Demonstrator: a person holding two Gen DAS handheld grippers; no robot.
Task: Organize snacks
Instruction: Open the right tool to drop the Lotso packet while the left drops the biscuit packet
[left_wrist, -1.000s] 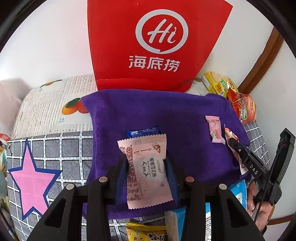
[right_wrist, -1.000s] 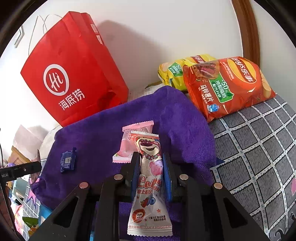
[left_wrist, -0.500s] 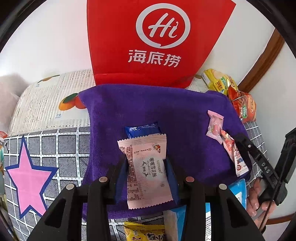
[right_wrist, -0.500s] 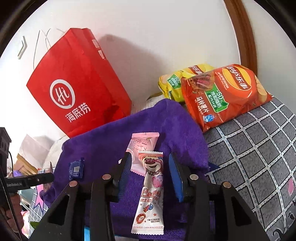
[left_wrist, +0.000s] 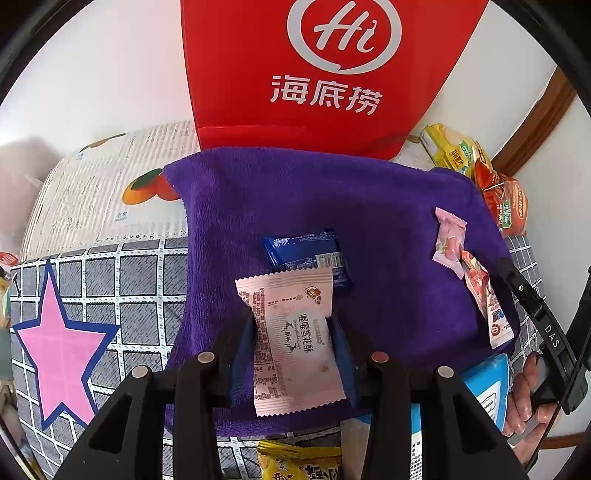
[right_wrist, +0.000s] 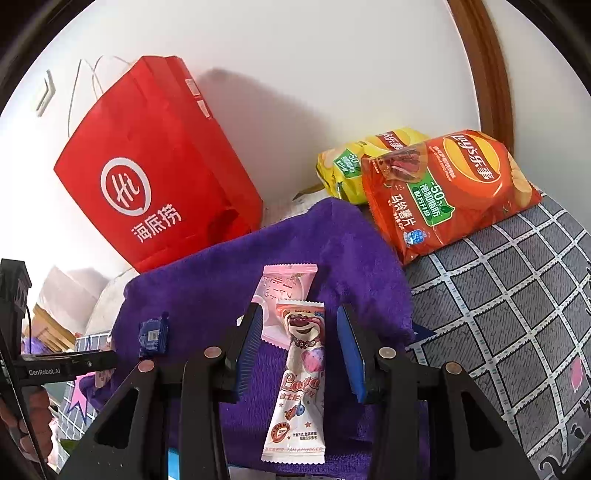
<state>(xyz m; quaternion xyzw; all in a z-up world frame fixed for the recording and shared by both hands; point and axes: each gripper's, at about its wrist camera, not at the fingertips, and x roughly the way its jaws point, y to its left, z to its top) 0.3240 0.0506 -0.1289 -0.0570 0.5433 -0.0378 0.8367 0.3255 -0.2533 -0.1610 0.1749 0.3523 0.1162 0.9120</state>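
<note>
L claw (left_wrist: 293, 328) squeezes the pink snack (left_wrist: 293, 339) over the purple towel (left_wrist: 369, 206) & should set it flat by the blue pack (left_wrist: 306, 254), while R claw (right_wrist: 299, 347) sits wide open around the bear candy (right_wrist: 299, 384) lying there.

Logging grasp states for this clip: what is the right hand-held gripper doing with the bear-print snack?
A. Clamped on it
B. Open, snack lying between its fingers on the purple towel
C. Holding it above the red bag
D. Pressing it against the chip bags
B: the right hand-held gripper is open, with gaps on both sides of the bear-print snack, which lies on the purple towel.
</note>
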